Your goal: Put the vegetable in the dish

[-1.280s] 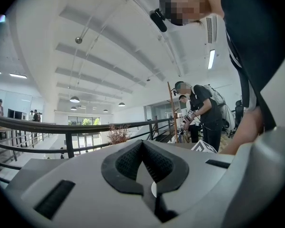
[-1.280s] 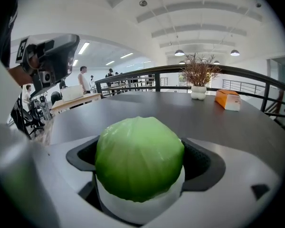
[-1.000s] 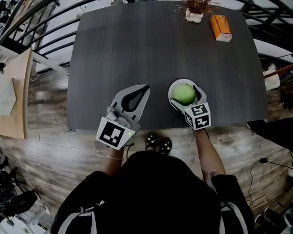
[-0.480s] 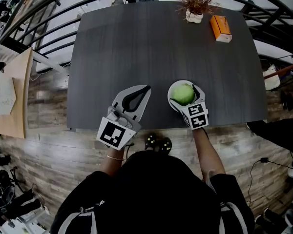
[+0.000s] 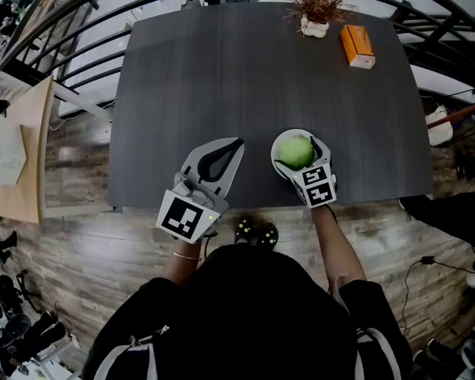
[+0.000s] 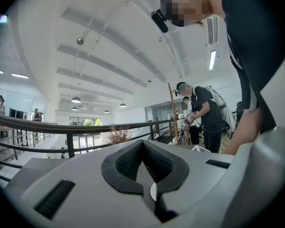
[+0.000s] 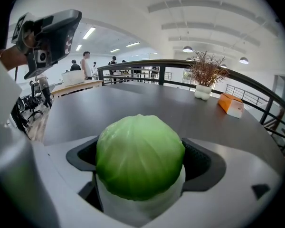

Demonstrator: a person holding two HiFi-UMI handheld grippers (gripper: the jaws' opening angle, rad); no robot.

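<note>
Right gripper: its own view shows the jaws spread to the width of the round green cabbage, dark pads against both its sides. Only the head view shows a white round dish rimming the cabbage, close to the near edge of the dark grey table. Left gripper: jaws together, empty, just left of the dish. Tabletop bare out to the far orange box and potted dried plant.
</note>
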